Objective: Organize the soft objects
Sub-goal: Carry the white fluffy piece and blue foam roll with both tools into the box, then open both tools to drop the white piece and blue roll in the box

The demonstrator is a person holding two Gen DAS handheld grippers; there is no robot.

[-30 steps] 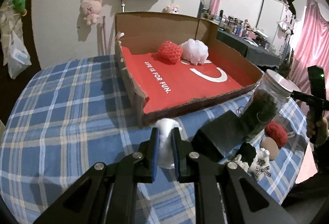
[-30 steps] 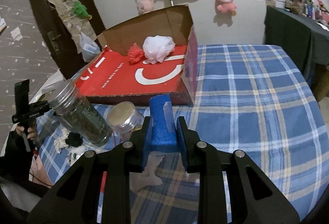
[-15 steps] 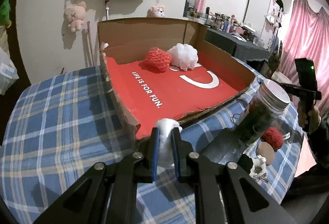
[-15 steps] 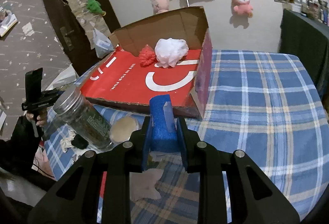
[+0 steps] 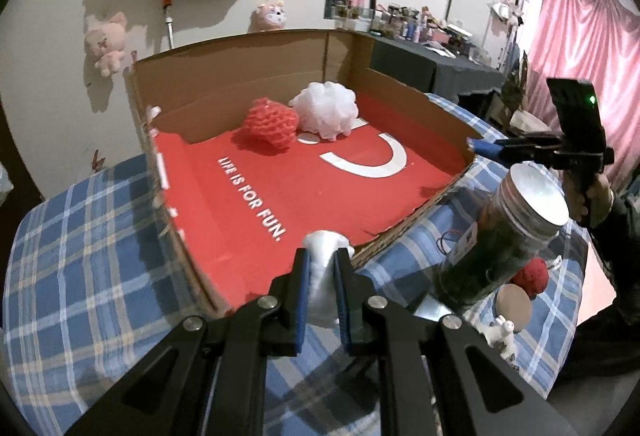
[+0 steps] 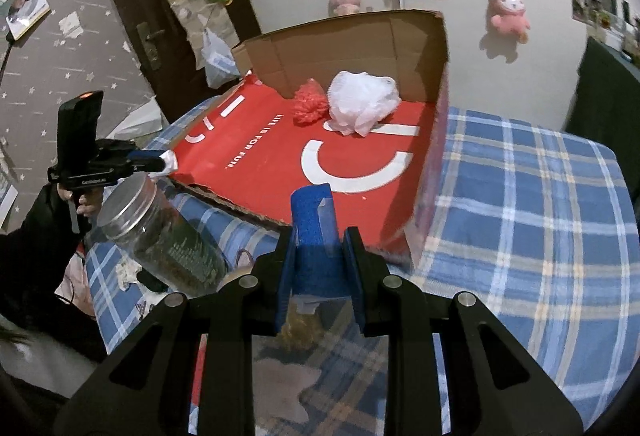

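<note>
Left tool [image 5: 321, 278]: jaws drawn close, clamped on a small white soft lump [image 5: 325, 268], squeezed thin between the blue pads. Right tool [image 6: 319, 256]: jaws a little wider, clamped on a blue foam block [image 6: 314, 226] that stood up above the pads.

Both loads hung over the near edge of the cardboard box [image 5: 248, 84], whose floor was red with white lettering. Already inside, at the far wall: a red knitted puff [image 5: 272, 122] and a white mesh pouf [image 5: 326, 110], touching each other.

Step in hand, as judged: carrying two soft pieces to the box. Next move called for bringing each tool over the red floor, clear of the torn front lip, then parting the jaws.

On the checked tabletop [image 5: 80, 256] beside the box: a tilted lidded jar [image 5: 504, 240], hard, likely not for the box; behind it a red ball [image 5: 532, 276] not yet collected.
</note>
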